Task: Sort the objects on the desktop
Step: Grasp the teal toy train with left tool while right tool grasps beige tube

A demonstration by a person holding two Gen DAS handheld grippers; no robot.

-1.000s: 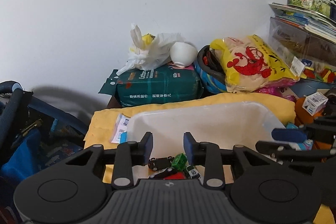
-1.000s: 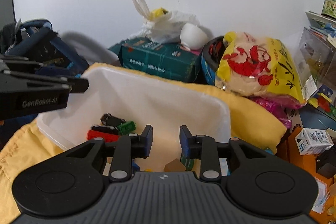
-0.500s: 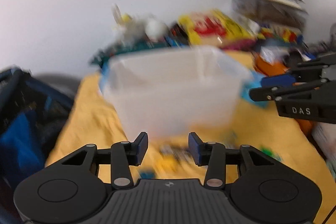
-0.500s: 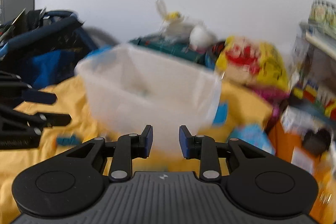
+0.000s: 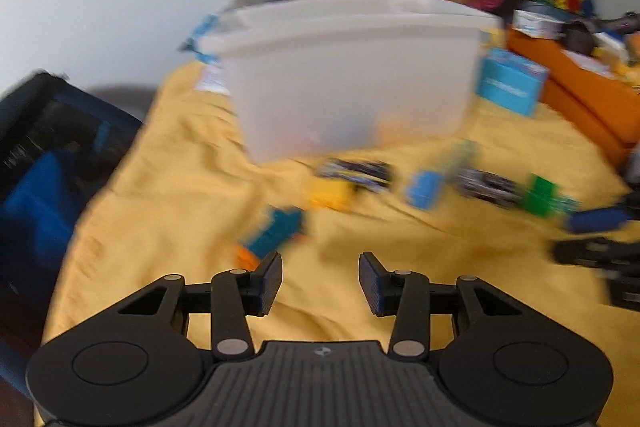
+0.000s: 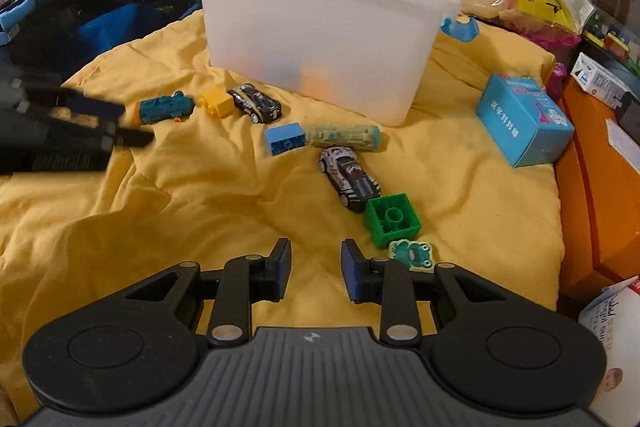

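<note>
The white plastic bin stands on the yellow cloth, now seen from its outer side; 1 second ago both cameras looked down into it at toys inside. Both tools have pulled back and low over the cloth. In front of the bin lie 2 toy cars, a green block, a blue block and a yellow block. The right gripper and left gripper both gape, holding nothing, so a fresh pick is likely next.
</note>
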